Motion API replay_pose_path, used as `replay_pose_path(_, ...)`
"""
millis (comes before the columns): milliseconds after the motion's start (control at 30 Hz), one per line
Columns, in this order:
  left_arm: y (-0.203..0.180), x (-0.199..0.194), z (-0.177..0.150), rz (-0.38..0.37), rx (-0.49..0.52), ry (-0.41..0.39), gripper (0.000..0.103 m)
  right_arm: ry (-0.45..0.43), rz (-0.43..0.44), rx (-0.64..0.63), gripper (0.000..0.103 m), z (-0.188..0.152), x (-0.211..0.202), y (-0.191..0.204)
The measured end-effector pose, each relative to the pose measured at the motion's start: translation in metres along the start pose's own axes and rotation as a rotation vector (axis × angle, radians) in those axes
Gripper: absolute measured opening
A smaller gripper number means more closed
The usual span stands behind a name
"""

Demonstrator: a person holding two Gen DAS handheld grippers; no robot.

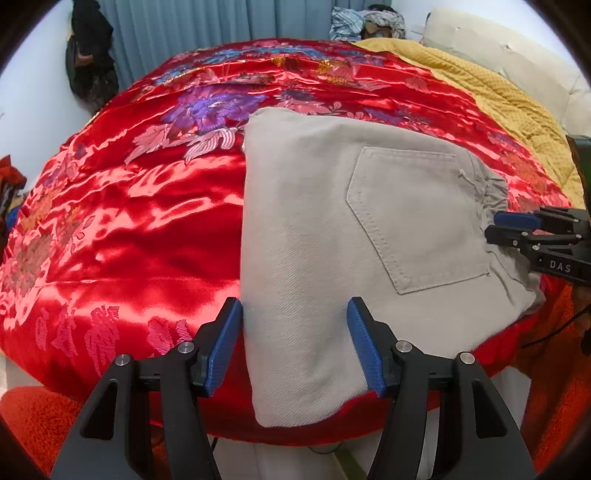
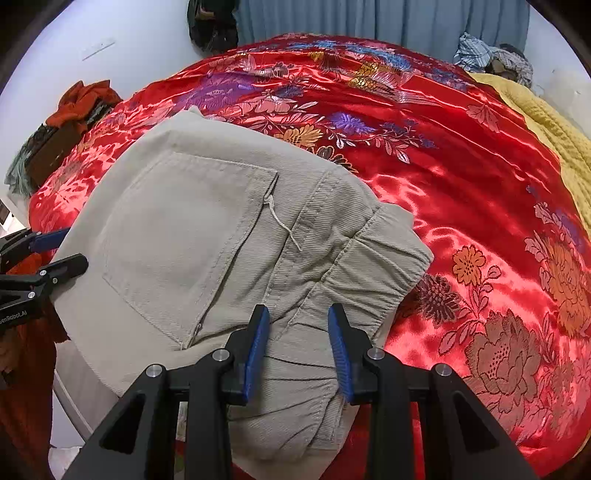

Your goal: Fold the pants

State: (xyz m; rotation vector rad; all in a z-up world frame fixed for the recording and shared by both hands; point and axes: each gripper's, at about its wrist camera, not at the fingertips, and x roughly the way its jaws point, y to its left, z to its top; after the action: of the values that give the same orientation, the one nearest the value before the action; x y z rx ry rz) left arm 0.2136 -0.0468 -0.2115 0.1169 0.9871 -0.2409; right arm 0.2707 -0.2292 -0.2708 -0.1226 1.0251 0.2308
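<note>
Beige pants (image 1: 314, 236) lie folded in a compact rectangle on the red floral bedspread (image 1: 129, 221), back pocket up, near the bed's front edge. My left gripper (image 1: 294, 314) is open, its blue pads straddling the pants' near left edge. My right gripper (image 2: 298, 317) is open over the gathered elastic waistband (image 2: 362, 273) of the pants (image 2: 192, 229). Each gripper shows in the other's view: the right one (image 1: 496, 227) at the waistband, the left one (image 2: 70, 251) at the pants' far side.
A yellow blanket (image 1: 498, 96) and a cream headboard (image 1: 517, 62) lie along the right. Clothes are piled at the far end (image 1: 365, 22). Dark garments hang by the blue curtain (image 1: 92, 55). Orange-red cloth (image 2: 81, 99) sits off the bed's left side.
</note>
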Motion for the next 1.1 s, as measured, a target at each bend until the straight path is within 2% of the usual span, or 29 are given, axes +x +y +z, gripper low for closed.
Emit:
replay_pose_path(600,0.001,0.001,0.0,0.0,-0.004,0.002,0.064,-0.011,-0.011,0.012,0.032,-0.001,0.0,0.002)
replay_pose_path(667,0.004,-0.007,0.001,0.002,-0.019,0.009,0.063,0.007,0.015,0.052,0.032,0.005,-0.01,-0.002)
replay_pose_path(733,0.01,-0.024,0.002,-0.026,-0.05,-0.017,0.064,-0.037,0.085,0.113,0.032,0.006,-0.035,-0.005)
replay_pose_path(833,0.009,-0.024,0.0,-0.03,-0.042,-0.003,0.065,-0.071,0.125,0.03,0.032,-0.002,-0.06,0.013)
replay_pose_path(900,0.003,-0.008,-0.003,-0.023,-0.012,0.054,0.066,-0.017,0.132,-0.048,0.032,-0.014,-0.052,0.026)
replay_pose_path(933,0.0,-0.001,-0.005,-0.022,0.008,0.076,0.066,0.04,0.118,-0.075,0.032,-0.022,-0.04,0.029)
replay_pose_path(967,0.0,-0.001,-0.006,-0.02,0.015,0.078,0.066,0.074,0.101,-0.095,0.031,-0.031,-0.03,0.03)
replay_pose_path(1033,0.004,-0.011,-0.001,-0.021,0.017,0.069,0.067,0.044,0.135,-0.053,0.031,-0.036,-0.04,0.023)
replay_pose_path(1067,0.009,-0.019,0.004,-0.024,0.003,0.061,0.069,0.032,0.162,-0.012,0.033,-0.034,-0.048,0.018)
replay_pose_path(1100,0.015,-0.025,0.009,-0.03,-0.014,0.047,0.072,0.016,0.193,0.034,0.04,-0.033,-0.057,0.01)
